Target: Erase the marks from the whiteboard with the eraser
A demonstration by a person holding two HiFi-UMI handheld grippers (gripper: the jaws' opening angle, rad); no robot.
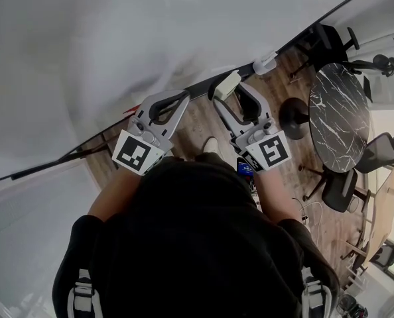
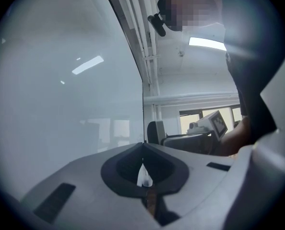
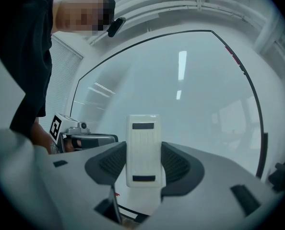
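The eraser [image 3: 142,147] is clamped across its narrow sides in the closed jaws of the right gripper [image 1: 233,91]. It sits low, near the bottom edge of the whiteboard [image 1: 117,45], and I cannot tell whether it touches the surface. The left gripper [image 2: 143,146] hangs beside it, jaws pressed together on nothing. Much of the eraser stands out past the jaws, so a hard push against the board could twist it loose, and with no marks showing, a wipe might miss them.

The whiteboard [image 1: 84,58] is cut off by the top and left edges. The eraser [image 3: 143,123] has its lower end hidden behind the right gripper [image 3: 143,147], lower centre.
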